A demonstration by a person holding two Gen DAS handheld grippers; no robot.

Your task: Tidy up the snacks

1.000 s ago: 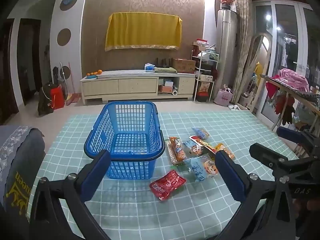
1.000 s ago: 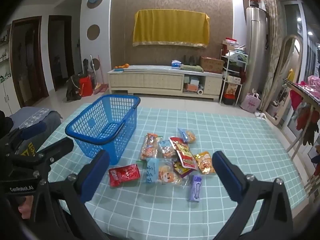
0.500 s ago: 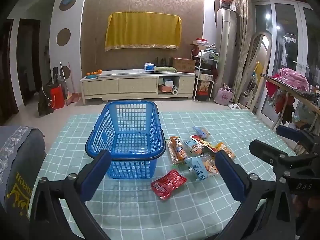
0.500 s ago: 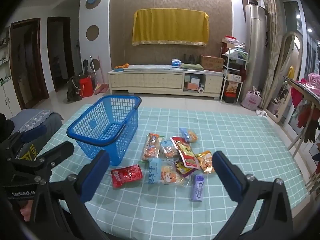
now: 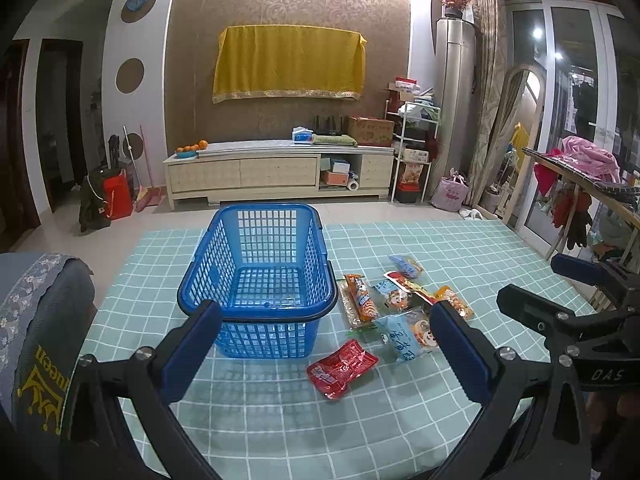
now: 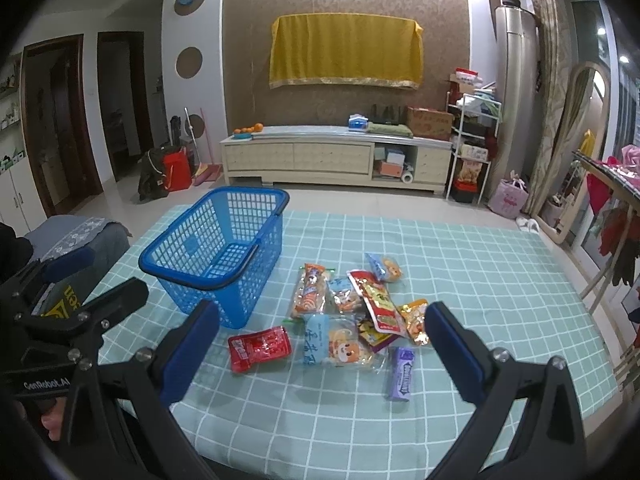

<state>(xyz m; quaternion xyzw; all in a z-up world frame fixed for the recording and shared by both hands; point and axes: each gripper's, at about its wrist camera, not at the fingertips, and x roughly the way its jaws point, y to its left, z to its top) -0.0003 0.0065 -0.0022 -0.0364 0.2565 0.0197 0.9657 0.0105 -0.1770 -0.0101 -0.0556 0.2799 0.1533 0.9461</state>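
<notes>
Checked green cloth covers the tabletop [image 5: 400,412], with a long cream cabinet [image 5: 280,174] and a yellow drape [image 5: 288,64] on the patterned wall behind it. On the cloth stands an upright blue basket [image 5: 256,276], with nothing visible inside it. Just to its right lies a loose cluster of snack packets: a red packet [image 5: 342,362] nearest the basket's front corner, a pale blue packet with a cartoon face [image 5: 406,332] beside it, a long orange packet [image 5: 360,300] above those, and a small blue packet [image 5: 406,266] at the far end. The right wrist view also shows a purple bar [image 6: 401,368] lying apart at the near edge of the pile. The left tongs [image 5: 326,354] hover over the near part of the tabletop with their blue pads spread wide and nothing between them; the basket's front wall and the red packet sit in the gap as seen from that camera, though farther off. The right tongs [image 6: 320,348] are likewise spread wide and hold nothing, aimed at the snack pile, with the red packet [image 6: 260,346] and the cartoon packet [image 6: 336,344] framed between the pads and the basket [image 6: 224,252] off to the left.
</notes>
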